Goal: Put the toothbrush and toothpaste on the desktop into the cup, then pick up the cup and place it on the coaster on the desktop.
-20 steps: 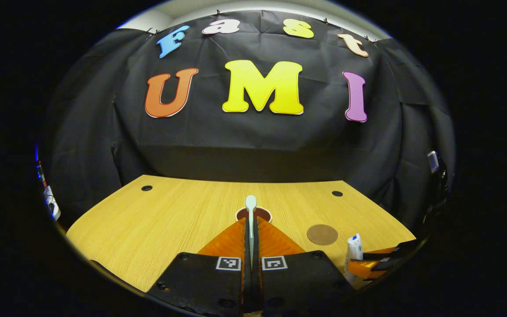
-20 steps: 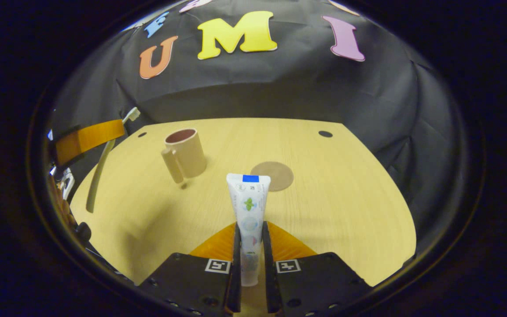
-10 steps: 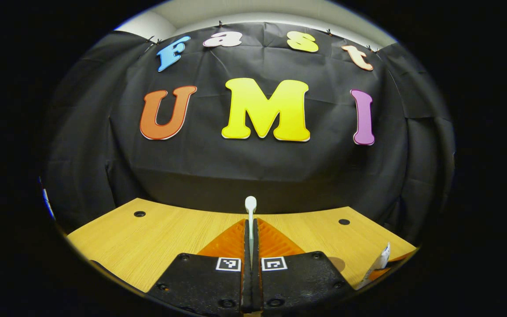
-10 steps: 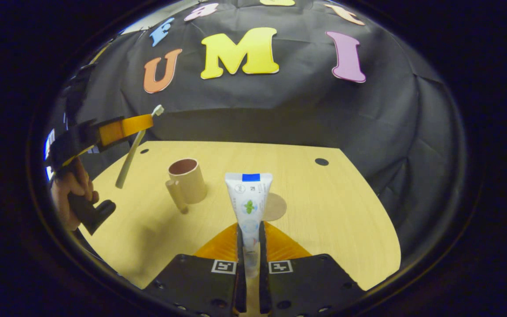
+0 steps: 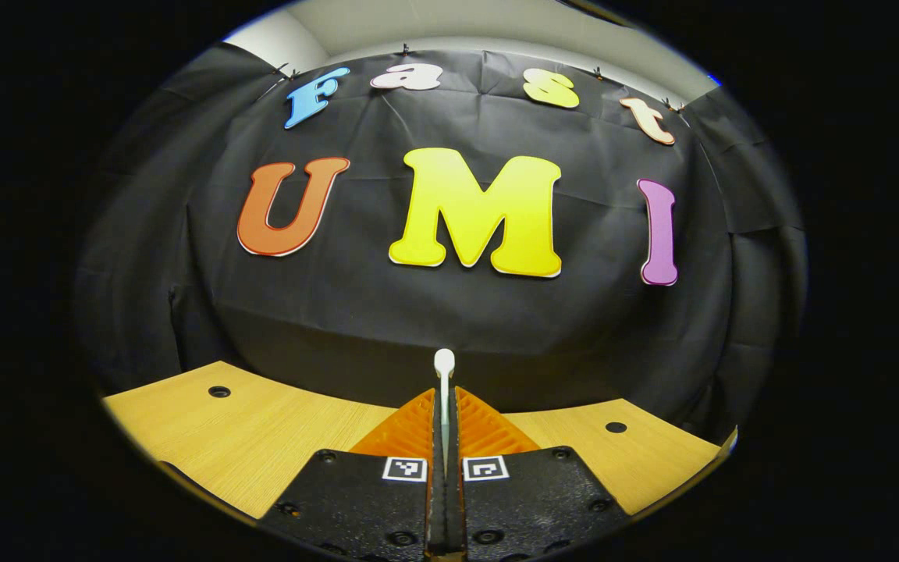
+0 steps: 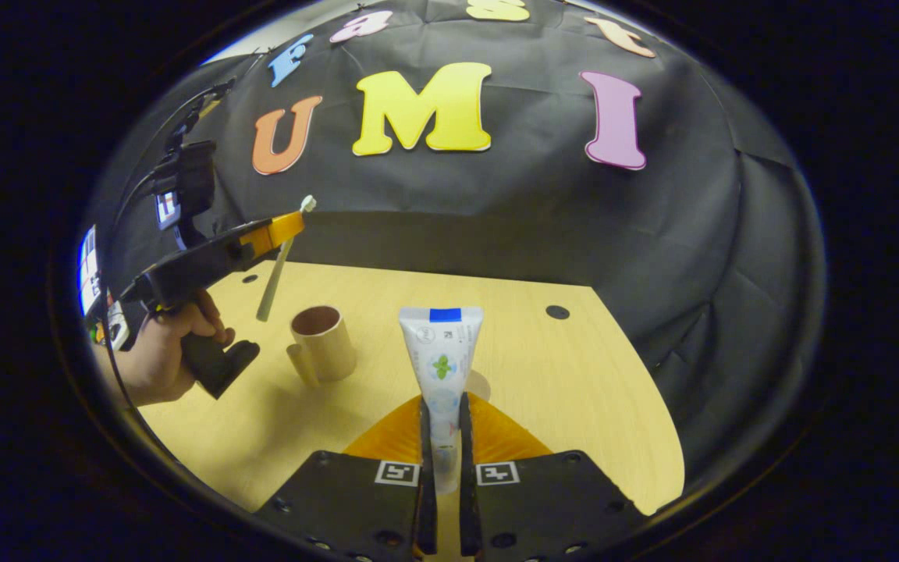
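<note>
right gripper view: left gripper (image 6: 282, 230), jaws clenching toothbrush (image 6: 282, 254), has risen above cup (image 6: 323, 342).

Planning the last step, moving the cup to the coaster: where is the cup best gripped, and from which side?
Probably across the cup wall, coming down over its open rim on the side away from the handle. It stands upright and empty, handle toward the camera's left.

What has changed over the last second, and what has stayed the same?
The left gripper has lifted the toothbrush higher and carried it in over the table, near the cup. Both grippers kept their grips; the right gripper holds the toothpaste upright as before. The cup stayed standing on the table.
</note>
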Motion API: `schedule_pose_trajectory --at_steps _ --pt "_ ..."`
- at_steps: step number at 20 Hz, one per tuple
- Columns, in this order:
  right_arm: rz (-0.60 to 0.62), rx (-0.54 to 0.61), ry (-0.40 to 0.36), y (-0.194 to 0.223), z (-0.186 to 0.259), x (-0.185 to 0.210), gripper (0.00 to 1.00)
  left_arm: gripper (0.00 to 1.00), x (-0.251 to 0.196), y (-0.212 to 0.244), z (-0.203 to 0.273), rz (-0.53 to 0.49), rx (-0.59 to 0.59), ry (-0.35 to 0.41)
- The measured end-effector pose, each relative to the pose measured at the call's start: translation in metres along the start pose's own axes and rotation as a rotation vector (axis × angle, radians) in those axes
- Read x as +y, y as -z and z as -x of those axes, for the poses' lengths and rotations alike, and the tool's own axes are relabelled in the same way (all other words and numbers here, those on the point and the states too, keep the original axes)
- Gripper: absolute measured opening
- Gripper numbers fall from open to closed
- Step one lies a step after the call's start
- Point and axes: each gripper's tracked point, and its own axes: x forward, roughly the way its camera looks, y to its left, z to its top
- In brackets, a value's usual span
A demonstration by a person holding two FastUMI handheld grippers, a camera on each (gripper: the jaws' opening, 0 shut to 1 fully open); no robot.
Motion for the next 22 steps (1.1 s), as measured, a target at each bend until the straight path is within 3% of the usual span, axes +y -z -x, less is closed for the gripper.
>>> schedule_pose_trajectory --at_steps 22 --pt "-0.024 0.028 0.005 0.011 -0.009 -0.004 0.11 0.07 0.002 0.04 -0.022 0.026 0.059 0.004"
